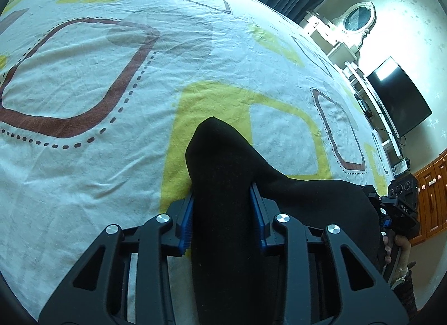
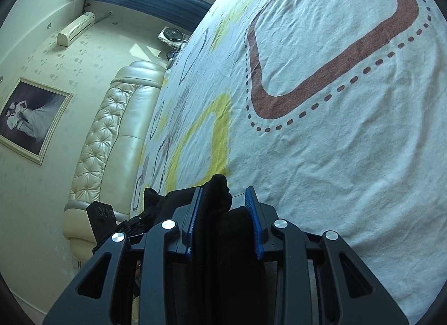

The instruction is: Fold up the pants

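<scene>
The black pants (image 1: pixel 223 185) are held up over the bed between both grippers. My left gripper (image 1: pixel 223 196) is shut on a bunched fold of the pants, which pokes out past its blue pads (image 1: pixel 188 221). The cloth stretches right to the other gripper (image 1: pixel 396 207) at the frame's right edge. In the right wrist view my right gripper (image 2: pixel 223 199) is shut on another bunch of the pants (image 2: pixel 218 193). The left gripper (image 2: pixel 103 216) shows at lower left there. Most of the pants hang below, hidden.
The bed sheet (image 1: pixel 111 73) is white with brown and yellow shapes. A padded cream headboard (image 2: pixel 111 129) lies on the left in the right wrist view. A TV (image 1: pixel 396 96), white shelves and wooden cabinets (image 1: pixel 433 193) stand beyond the bed.
</scene>
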Motion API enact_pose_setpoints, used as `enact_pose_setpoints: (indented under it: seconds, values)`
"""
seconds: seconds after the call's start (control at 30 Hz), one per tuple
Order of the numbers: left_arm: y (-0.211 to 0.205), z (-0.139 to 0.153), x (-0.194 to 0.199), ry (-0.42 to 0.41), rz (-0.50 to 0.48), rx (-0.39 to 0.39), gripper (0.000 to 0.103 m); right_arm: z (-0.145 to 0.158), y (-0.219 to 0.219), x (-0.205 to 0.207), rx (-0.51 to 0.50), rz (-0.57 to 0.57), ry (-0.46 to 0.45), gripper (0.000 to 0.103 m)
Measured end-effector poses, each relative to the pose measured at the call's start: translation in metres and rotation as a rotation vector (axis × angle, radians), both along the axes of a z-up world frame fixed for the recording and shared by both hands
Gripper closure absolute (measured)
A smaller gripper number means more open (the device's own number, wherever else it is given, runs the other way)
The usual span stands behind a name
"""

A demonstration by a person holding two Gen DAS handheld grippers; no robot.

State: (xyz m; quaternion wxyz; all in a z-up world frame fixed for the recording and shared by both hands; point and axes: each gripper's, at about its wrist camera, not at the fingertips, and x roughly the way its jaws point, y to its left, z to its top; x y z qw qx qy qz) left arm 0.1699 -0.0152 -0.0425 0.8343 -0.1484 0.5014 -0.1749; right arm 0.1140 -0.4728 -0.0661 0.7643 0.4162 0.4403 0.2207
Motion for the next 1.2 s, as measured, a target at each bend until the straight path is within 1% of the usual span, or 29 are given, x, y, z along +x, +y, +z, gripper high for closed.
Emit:
enact_pose_setpoints:
  seconds: [0.2, 0.43, 0.63, 0.87, 1.03, 1.2]
  values:
    - [0.003, 0.004, 0.005, -0.006, 0.013, -0.002, 0.07, 0.001, 0.002, 0.006, 0.0, -0.003, -0.008, 0.073]
    - [0.007, 0.006, 0.021, -0.01, 0.031, 0.0, 0.07, 0.002, 0.007, 0.021, -0.004, -0.006, -0.01, 0.073]
    - [0.016, 0.009, 0.045, -0.017, 0.073, 0.0, 0.07, 0.007, 0.015, 0.047, 0.004, -0.013, -0.021, 0.073]
    - [0.03, 0.004, 0.076, -0.004, 0.114, 0.002, 0.07, 0.009, 0.029, 0.083, 0.006, -0.011, -0.023, 0.073]
    - [0.036, 0.001, 0.094, 0.004, 0.119, 0.008, 0.069, 0.005, 0.033, 0.099, 0.005, -0.012, -0.017, 0.073]
    - [0.037, -0.004, 0.103, 0.019, 0.115, 0.007, 0.069, -0.006, 0.03, 0.105, 0.023, -0.021, 0.005, 0.073]
